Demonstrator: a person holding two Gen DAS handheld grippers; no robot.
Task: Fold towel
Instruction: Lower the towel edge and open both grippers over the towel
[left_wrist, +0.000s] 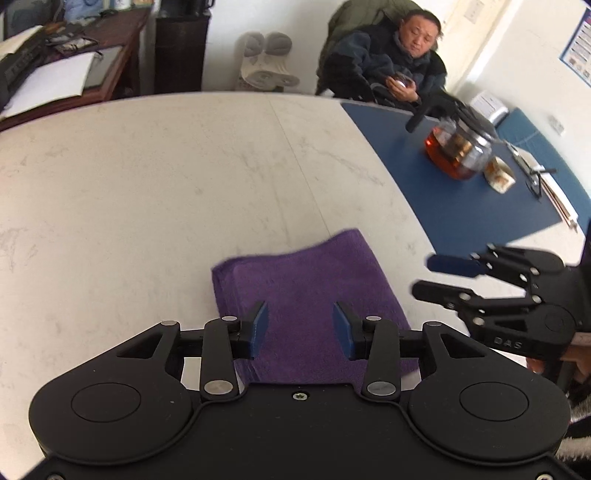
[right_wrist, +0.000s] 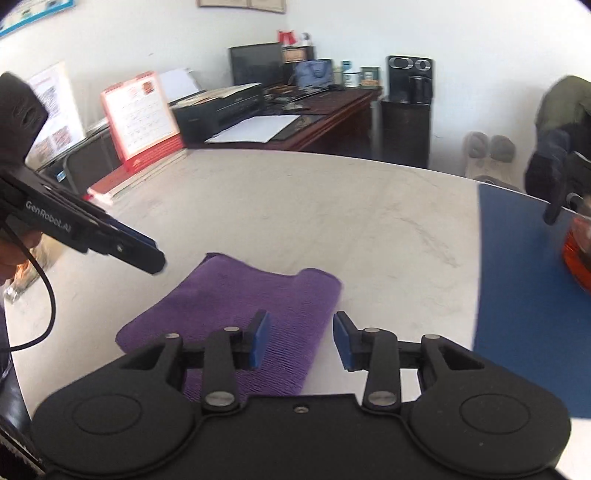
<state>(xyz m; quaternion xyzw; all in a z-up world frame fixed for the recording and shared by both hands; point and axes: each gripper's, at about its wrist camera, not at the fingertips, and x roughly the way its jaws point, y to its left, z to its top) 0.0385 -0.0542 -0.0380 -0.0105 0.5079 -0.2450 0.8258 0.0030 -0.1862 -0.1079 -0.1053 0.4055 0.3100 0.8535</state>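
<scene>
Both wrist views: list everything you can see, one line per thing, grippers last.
towel: one, purple, folded, lying on the table near both grippers
table: one, pale marbled top
mat: one, blue, right end of table
teapot: one, glass with amber tea, on the mat
seated man: one, dark jacket, behind the table
desk calendar: one, red, far left table edge
printer: one, black, on side desk
left gripper: open, above the towel
right gripper: open, over the towel's right edge
</scene>
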